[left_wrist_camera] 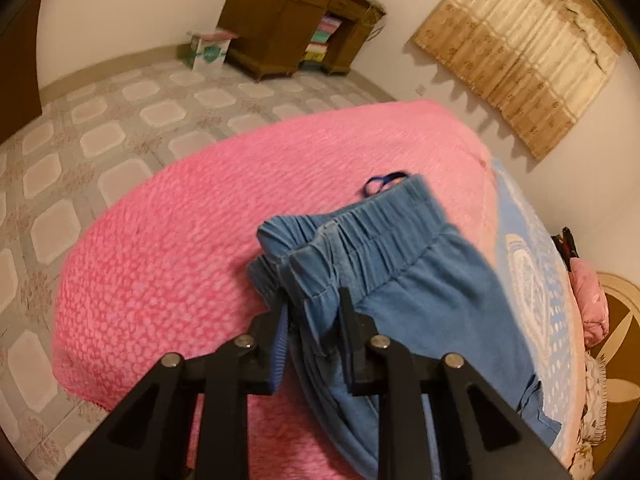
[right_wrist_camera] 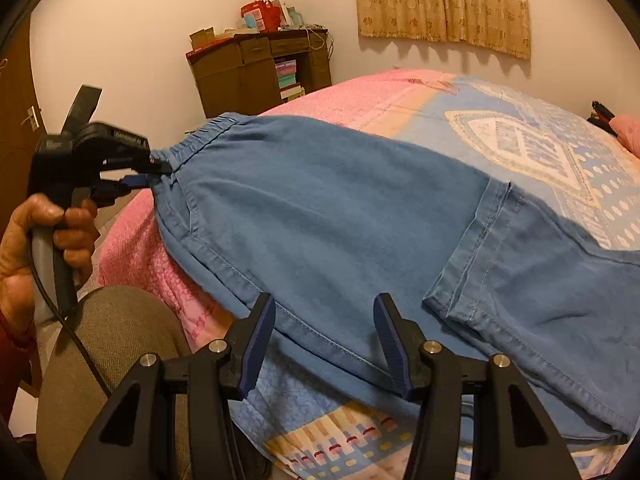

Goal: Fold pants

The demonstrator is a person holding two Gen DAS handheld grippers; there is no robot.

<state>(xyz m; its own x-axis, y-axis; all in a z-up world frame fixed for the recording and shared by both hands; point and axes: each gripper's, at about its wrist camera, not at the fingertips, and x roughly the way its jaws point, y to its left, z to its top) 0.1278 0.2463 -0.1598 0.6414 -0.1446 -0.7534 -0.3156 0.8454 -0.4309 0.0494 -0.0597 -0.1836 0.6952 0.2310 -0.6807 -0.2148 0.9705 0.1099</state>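
The blue pants (right_wrist_camera: 320, 216) lie across the bed (left_wrist_camera: 168, 248), filling the middle of the right wrist view, waistband toward the upper left of the frame, a hem folded back at the lower right. The left tongs (right_wrist_camera: 154, 174) are clenched on a bunched corner of the waistband (left_wrist_camera: 360, 232), at the centre-left of that view. The right tongs (right_wrist_camera: 324, 332) hang released at the bottom centre, their tips just over the side seam and gripping nothing.

From where I stand, the risk is plain: only one corner is held. If the left hand lifts or pulls now, I would expect the cloth to drag and skew, and the folded-back hem could fall open. The pinch sits on gathered elastic, which may slip out of the pads. The pants also hang near the bed's edge in the lower left, so a slack pull might spill them toward the floor (left_wrist_camera: 100, 120).

As for containers, a wooden cabinet (right_wrist_camera: 256, 72) in the upper middle holds stacked coloured boxes in its open shelf; a white carton (left_wrist_camera: 208, 50) sits on the floor at the upper left, contents hidden.
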